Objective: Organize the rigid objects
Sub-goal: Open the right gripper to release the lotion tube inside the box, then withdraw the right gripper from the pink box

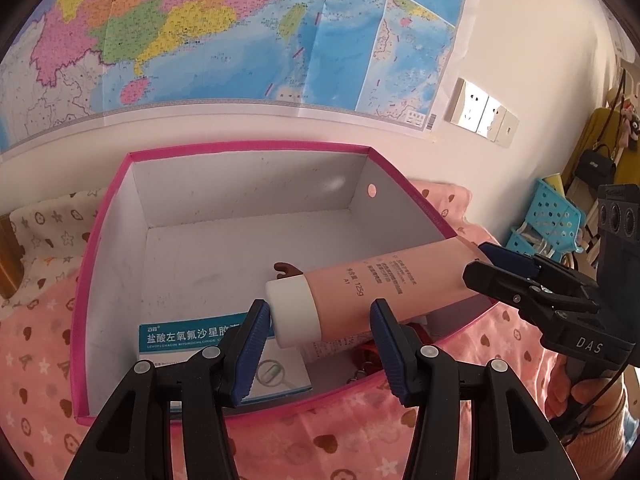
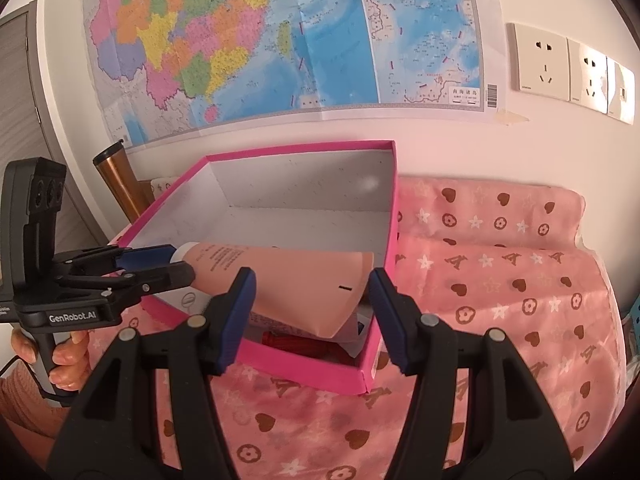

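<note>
A pink tube with a white cap [image 1: 360, 296] lies slanted across the open pink box [image 1: 100, 240], cap end down inside, flat end over the right rim. My left gripper [image 1: 320, 344] is open, its pads either side of the cap, apart from it. My right gripper [image 2: 312, 312] is open around the tube's flat end [image 2: 304, 292]; it also shows in the left wrist view [image 1: 500, 268]. The left gripper shows in the right wrist view [image 2: 160, 260] at the cap. A medicine carton [image 1: 188, 340] lies in the box's near corner.
The box [image 2: 384, 184] sits on a pink patterned cloth [image 2: 500, 280] against a wall with a map [image 2: 280, 40] and sockets [image 2: 568, 68]. A red item [image 2: 296, 340] lies under the tube. A copper flask [image 2: 120, 176] stands left; a blue basket [image 1: 552, 216] right.
</note>
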A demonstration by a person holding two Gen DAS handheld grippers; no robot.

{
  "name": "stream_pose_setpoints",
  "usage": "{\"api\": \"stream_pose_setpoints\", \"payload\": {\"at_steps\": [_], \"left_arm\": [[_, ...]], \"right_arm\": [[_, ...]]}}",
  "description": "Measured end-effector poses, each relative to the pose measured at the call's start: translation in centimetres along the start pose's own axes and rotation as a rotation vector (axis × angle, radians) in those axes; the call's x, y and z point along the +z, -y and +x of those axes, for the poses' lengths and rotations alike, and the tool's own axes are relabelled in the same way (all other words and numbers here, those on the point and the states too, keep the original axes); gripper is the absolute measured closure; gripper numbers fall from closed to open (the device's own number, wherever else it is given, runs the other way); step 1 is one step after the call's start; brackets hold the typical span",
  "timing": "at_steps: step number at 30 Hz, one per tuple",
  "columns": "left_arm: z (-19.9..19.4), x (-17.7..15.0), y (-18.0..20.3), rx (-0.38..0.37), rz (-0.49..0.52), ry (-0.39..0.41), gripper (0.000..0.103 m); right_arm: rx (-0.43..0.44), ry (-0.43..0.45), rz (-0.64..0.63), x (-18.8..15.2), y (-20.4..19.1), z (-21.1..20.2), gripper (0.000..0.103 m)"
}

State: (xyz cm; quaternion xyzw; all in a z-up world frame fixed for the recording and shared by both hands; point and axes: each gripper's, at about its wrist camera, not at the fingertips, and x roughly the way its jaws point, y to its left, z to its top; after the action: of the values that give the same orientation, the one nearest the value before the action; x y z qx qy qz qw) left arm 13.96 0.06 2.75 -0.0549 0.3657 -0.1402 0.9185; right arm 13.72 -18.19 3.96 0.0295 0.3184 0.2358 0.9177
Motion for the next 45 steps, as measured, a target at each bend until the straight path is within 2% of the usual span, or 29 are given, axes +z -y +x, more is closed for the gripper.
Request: {"api": "stream_pose_setpoints", "payload": {"at_steps": [9,16,19,21,23,25,27,29,32,35,40,45], "left_arm": [[0.6,-0.1,-0.2,-0.001,-0.007,-0.017,0.051],[-0.4,-0.7,0.2,0.023,0.015,0.014,0.048],[-1.7,-1.3,0.4,0.036,0.022,0.042,0.039],[-2.9,-1.8,0.6,0.037,0.029,0.070,0.028],[-4.3,-2.4,0.8,0.030,0.035,0.103,0.016],[-5.8,-3.3,0.9,0.028,0.036,0.138,0.013],[-6.8,-4.0,1.0,0.034,0.044,0.159,0.000],[-7.6,-4.9,1.0,0.073,0.041,0.188,0.000],[-7.9,-6.3,0.7,0.131,0.030,0.172,0.000],[-8.0,-7.6,0.2,0.168,0.006,0.155,0.000],[-8.0,-9.5,-0.5,0.231,-0.027,0.134,0.000],[-8.5,-10.2,-0.2,0.264,-0.020,0.140,0.000]], "right_arm": [[-0.008,-0.015,-0.011,0.1,-0.2,0.5,0.042],[-0.020,-0.014,-0.021,-0.3,-0.9,0.5,0.042],[-0.001,-0.007,-0.018,-0.7,-1.3,-0.3,0.042],[0.018,0.008,-0.021,-1.3,-1.9,-1.2,0.042],[0.037,0.030,-0.024,-1.8,-2.6,-2.1,0.035],[0.058,0.058,-0.023,-2.6,-3.3,-3.1,0.027],[0.068,0.077,-0.020,-3.5,-4.1,-3.7,0.021],[0.063,0.079,-0.026,-4.6,-5.0,-4.0,0.019],[0.033,0.063,-0.036,-6.0,-5.9,-3.8,0.017],[-0.013,0.047,-0.030,-7.5,-6.6,-3.5,0.008],[-0.026,0.039,-0.027,-8.7,-7.3,-3.6,0.008],[-0.030,0.033,-0.048,-9.2,-8.2,-3.6,0.008]]}}
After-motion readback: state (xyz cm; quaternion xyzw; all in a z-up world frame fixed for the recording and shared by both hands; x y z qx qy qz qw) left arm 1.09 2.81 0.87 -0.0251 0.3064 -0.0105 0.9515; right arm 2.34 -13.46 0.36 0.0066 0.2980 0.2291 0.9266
